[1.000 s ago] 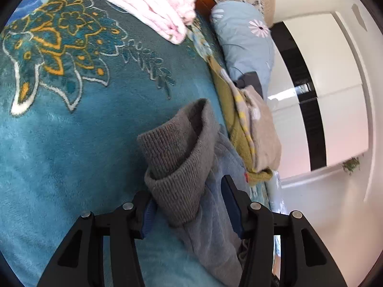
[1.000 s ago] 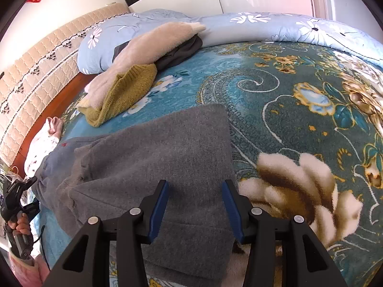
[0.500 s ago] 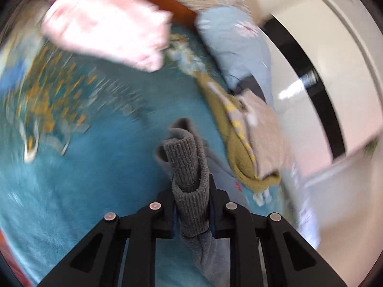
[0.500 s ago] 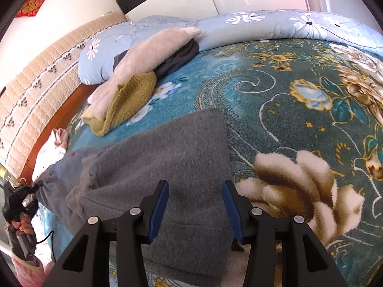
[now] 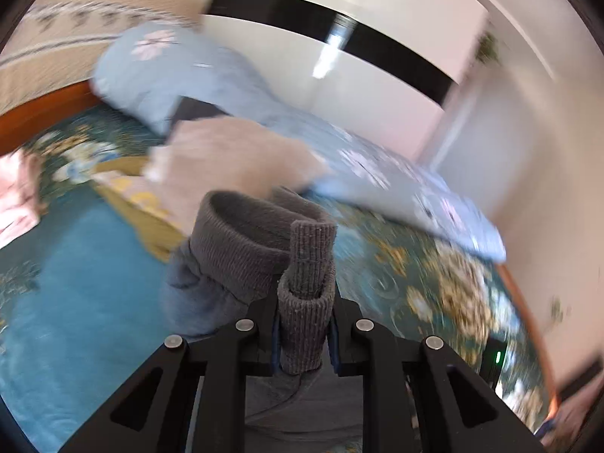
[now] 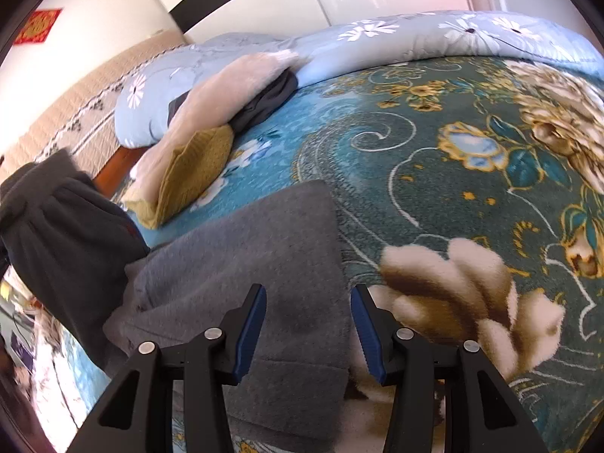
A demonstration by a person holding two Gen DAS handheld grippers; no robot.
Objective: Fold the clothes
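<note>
Left tool (image 5: 304,336) clamped on grey ribbed cuff (image 5: 307,283); I carry it over trousers (image 6: 264,264), keeping right tool (image 6: 307,330) open above them.

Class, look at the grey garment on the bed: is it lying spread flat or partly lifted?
Partly lifted. The left gripper pinches the grey garment by its ribbed cuff; one end hangs raised, the rest lies flat on the blanket.

Wrist views, close, angled down, sharing bed (image 6: 377,158)
</note>
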